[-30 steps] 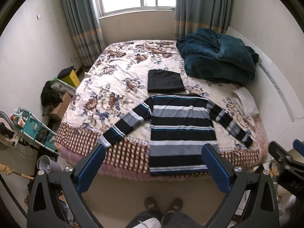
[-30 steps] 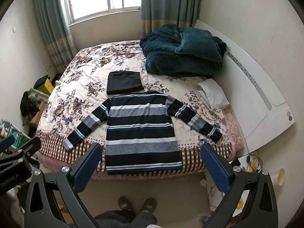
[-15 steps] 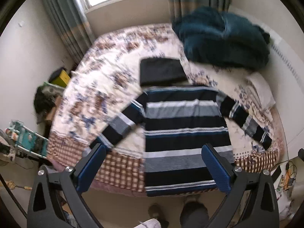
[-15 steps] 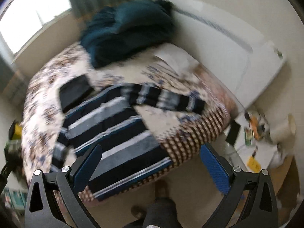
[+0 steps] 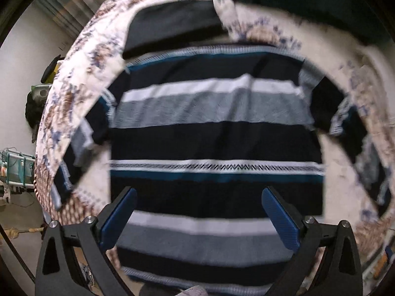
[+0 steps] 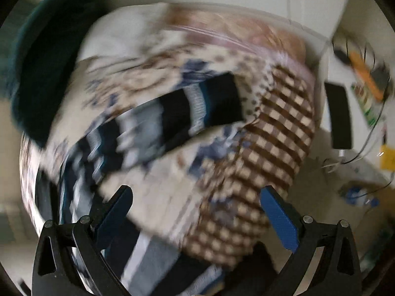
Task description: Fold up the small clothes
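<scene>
A striped sweater (image 5: 214,143) in navy, grey and white lies flat on the floral bed (image 5: 81,74), sleeves spread to both sides. My left gripper (image 5: 198,219) is open and empty, close above the sweater's lower body. In the right wrist view the sweater's right sleeve (image 6: 192,113) lies across the bed toward its corner. My right gripper (image 6: 195,219) is open and empty, above the bed below that sleeve. Both views are blurred.
A folded black garment (image 5: 172,27) lies just beyond the sweater's collar. A dark teal blanket (image 6: 44,61) is heaped at the far side. The bed's checkered corner (image 6: 271,153) drops to the floor, where a black device (image 6: 339,118), cables and small items lie.
Both grippers have moved down and in toward the bed. The left now hangs close over the sweater's body. The right has swung to the right sleeve and bed corner.
</scene>
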The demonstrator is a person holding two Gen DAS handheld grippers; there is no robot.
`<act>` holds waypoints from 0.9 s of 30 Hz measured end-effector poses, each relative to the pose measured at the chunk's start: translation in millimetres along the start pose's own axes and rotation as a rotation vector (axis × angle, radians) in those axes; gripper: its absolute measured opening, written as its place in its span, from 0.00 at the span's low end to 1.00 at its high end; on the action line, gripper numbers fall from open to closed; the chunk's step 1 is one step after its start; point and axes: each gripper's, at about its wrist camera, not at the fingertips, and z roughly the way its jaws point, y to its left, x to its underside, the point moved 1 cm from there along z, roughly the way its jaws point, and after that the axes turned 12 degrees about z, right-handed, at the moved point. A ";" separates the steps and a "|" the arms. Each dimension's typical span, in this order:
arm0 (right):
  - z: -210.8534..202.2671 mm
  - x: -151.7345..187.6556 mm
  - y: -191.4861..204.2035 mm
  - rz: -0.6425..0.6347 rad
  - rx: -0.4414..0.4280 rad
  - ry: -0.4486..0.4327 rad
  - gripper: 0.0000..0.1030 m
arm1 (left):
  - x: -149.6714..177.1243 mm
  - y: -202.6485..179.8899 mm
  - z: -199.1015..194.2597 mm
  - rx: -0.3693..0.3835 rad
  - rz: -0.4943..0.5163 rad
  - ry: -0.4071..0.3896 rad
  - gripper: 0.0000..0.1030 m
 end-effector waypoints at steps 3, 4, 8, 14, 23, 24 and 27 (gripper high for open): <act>53.3 -19.9 -20.3 0.092 -0.018 -0.010 1.00 | -9.4 -15.7 54.2 0.001 -0.003 0.072 1.00; 68.0 -25.0 -26.6 0.137 -0.055 -0.004 1.00 | -11.1 -20.1 69.0 0.004 -0.007 0.088 1.00; 116.7 -42.4 -50.4 0.368 -0.197 0.001 1.00 | -23.1 -28.6 113.9 -0.003 -0.023 0.112 1.00; 126.6 -50.4 -53.6 0.531 -0.233 -0.170 0.79 | -35.1 -17.0 126.4 0.033 -0.067 0.102 1.00; 88.6 -49.7 27.8 0.313 -0.125 -0.290 0.20 | -61.4 22.8 101.7 0.051 -0.083 0.032 1.00; 77.2 -44.5 39.0 0.271 -0.138 -0.301 0.20 | -63.7 31.4 99.5 0.049 -0.091 0.023 1.00; 46.1 -20.3 103.3 0.087 -0.194 -0.305 0.19 | -70.9 69.1 93.5 0.033 -0.113 -0.004 1.00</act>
